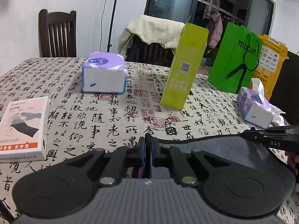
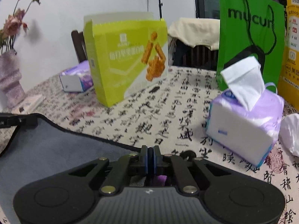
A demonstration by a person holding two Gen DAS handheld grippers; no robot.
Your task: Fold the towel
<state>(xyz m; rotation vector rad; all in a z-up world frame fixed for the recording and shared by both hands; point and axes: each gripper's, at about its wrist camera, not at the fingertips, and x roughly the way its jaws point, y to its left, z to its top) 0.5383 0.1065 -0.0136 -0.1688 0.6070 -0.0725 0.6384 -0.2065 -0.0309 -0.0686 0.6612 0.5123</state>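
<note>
The towel is grey with a dark hem. In the left wrist view it (image 1: 224,147) stretches from my left gripper (image 1: 148,141) to the right, where the other gripper's fingers (image 1: 271,133) pinch its far corner. My left gripper is shut on the towel's edge. In the right wrist view the towel (image 2: 56,145) spreads to the left of my right gripper (image 2: 150,153), which is shut on its hem. The left gripper's fingers (image 2: 13,121) hold the opposite corner at the left edge. The towel hangs held between both grippers just above the table.
The calligraphy-print tablecloth (image 1: 104,112) carries a purple tissue pack (image 1: 103,74), a lime carton (image 1: 184,65), a white box (image 1: 24,127), a green paper bag (image 1: 237,56), an open tissue pack (image 2: 244,119) and a vase of dried flowers (image 2: 11,78). Chairs stand behind.
</note>
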